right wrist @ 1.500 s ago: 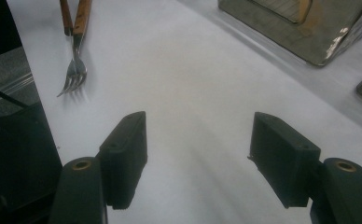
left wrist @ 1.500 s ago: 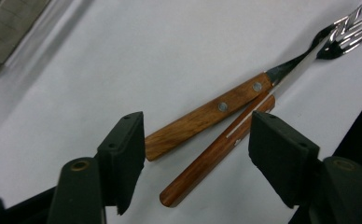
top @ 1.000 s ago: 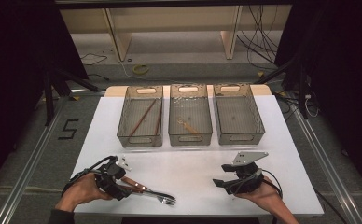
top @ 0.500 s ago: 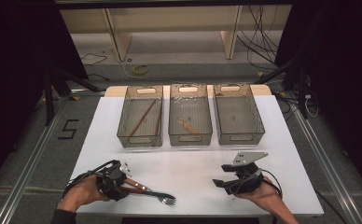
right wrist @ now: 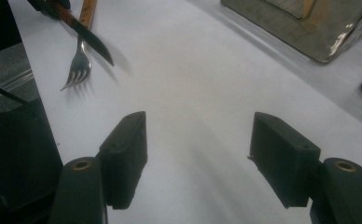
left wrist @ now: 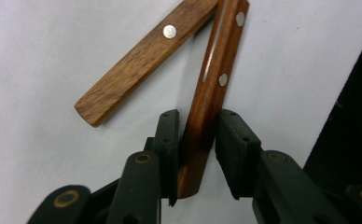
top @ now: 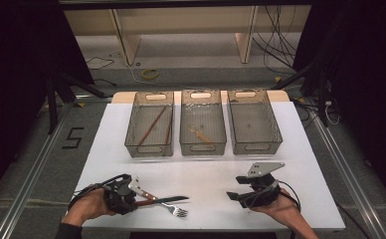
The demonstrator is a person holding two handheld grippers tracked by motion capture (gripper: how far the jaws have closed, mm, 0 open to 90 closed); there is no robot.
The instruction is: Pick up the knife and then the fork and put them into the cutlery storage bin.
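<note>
Left hand-held gripper (left wrist: 195, 154) at near bench edge, jaws just closing around reddish wooden knife handle (left wrist: 212, 88), knife flat on white bench (top: 206, 174), fork (top: 173, 209) crossing beside it, right hand-held gripper (right wrist: 195, 154) wide apart, holding nothing, three wire baskets (top: 203, 149) beyond.

- My left tongs (left wrist: 195, 154) have just been closing. A second ago their jaws stood wide, and now they are pulled in close.
- The reddish wooden handle (left wrist: 212, 93) of the knife (top: 165, 200) sits between the jaws now. The left jaw touches it. On the right side I can see a thin gap, so I cannot tell if that jaw presses on it yet.
- In the high view, my left hand (top: 89, 209) and the tongs look a bit more bunched up around the end of the handle than they did before.
</note>
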